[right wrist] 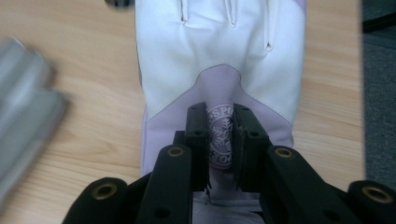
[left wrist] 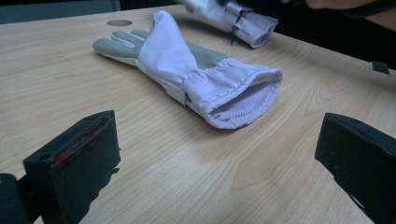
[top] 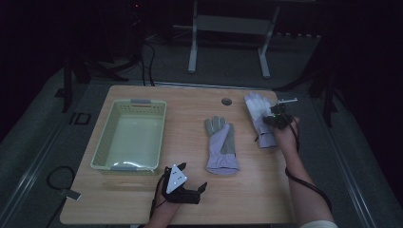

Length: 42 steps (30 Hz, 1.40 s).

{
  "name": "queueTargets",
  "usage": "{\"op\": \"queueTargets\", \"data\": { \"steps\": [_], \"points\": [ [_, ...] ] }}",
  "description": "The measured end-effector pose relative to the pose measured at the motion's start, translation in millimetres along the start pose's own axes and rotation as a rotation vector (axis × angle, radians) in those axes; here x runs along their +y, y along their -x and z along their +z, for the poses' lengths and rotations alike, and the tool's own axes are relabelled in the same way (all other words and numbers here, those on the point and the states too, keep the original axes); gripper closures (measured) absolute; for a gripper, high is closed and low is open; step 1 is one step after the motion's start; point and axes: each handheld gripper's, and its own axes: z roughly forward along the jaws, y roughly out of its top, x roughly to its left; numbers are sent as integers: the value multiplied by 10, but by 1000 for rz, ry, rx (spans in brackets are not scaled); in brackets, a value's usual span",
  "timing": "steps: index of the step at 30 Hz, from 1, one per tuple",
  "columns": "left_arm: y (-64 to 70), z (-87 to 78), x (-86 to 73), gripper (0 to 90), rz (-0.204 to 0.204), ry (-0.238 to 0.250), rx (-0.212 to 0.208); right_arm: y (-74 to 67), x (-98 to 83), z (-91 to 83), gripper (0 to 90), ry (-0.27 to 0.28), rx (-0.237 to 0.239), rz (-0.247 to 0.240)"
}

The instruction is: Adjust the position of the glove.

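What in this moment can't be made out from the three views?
- Badge lettering on the gripped glove: right gripper view, covered on both sides by the right gripper.
- That glove's fingertips: same view, cut off by the top edge.
- Other glove: same view, a blurred grey shape at the left edge.
- Left gripper: left gripper view, jaws cut by the bottom and right edges.
- Basket: high view, dim light leaves it unclear what the pale patch inside is.

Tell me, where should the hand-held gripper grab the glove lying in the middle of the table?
Probably at the cuff. The middle glove lies flat, and its gathered cuff stands open toward the left hand-held gripper. That gripper's jaws are open and could slide in low along the table to pinch the cuff's rim.
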Motion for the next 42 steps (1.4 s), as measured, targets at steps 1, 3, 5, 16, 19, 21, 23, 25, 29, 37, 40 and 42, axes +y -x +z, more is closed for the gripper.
{"op": "queueTargets", "data": {
  "steps": [1,3,5,16,19,21,23,25,29,37,40,42],
  "points": [
    [0,0,0,0,-1,-1,1,-1,-14,-155,783,46,9,38],
    [0,0,0,0,-1,-1,2,0,-22,-208,783,61,14,46],
    [1,0,1,0,0,-2,2,-1,-79,-435,783,98,28,88],
    [6,3,1,0,4,-2,5,-198,-537,-965,782,164,4,184],
    [6,2,1,0,8,-2,4,-295,-736,-1002,781,167,5,199],
    [7,1,1,0,7,-1,4,-332,-816,-976,780,153,-7,204],
    [6,2,1,0,8,-2,3,-341,-848,-945,780,147,-12,204],
    [5,1,1,0,7,-2,2,-331,-892,-860,779,129,-15,227],
    [8,3,2,0,9,-4,6,-298,-951,-649,730,90,-23,261],
    [10,2,2,0,13,-4,4,-275,-1046,-425,624,48,-15,244],
    [10,3,2,0,12,-3,4,-257,-1040,-426,605,45,-3,248],
    [11,2,2,0,15,-4,5,-220,-1024,-463,579,54,18,257]
  ]
}}
